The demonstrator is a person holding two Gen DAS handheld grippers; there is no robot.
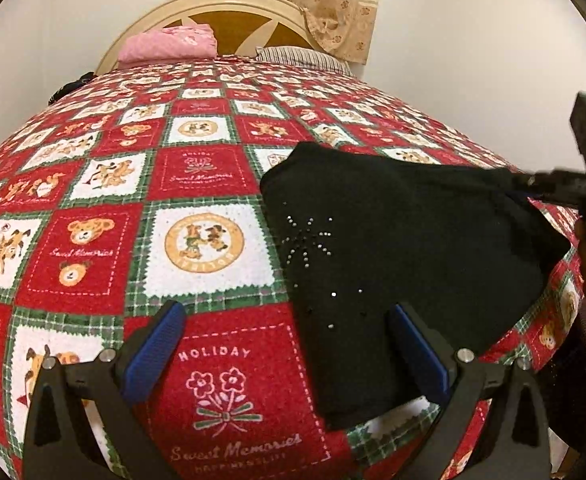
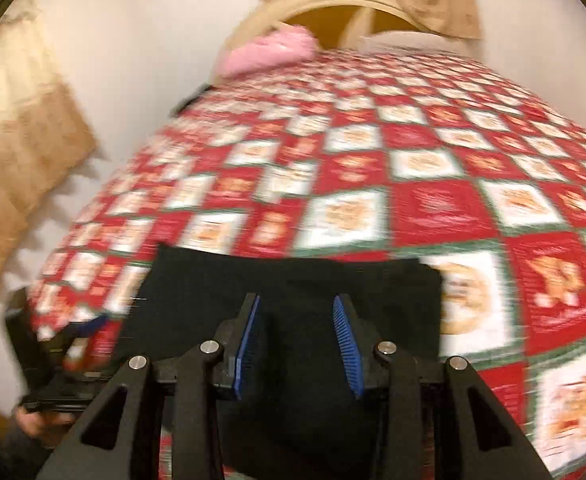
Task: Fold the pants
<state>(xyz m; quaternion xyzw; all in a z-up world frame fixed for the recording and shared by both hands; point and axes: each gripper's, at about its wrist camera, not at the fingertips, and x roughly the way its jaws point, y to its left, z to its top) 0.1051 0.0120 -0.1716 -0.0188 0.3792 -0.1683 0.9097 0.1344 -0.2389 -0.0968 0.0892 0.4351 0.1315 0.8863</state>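
Your left hand-held gripper point(image 1: 285, 344) stood open over bed point(image 1: 213, 176) | your right hand-held gripper point(image 2: 297, 336) apart, nothing pinched, above black pants point(image 2: 293, 280)

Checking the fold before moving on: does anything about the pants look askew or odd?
The black pants lie bunched rather than square on the bedspread: their right corner is pulled toward the right claw, leaving a slanted edge. Nothing looks damaged or spilled.
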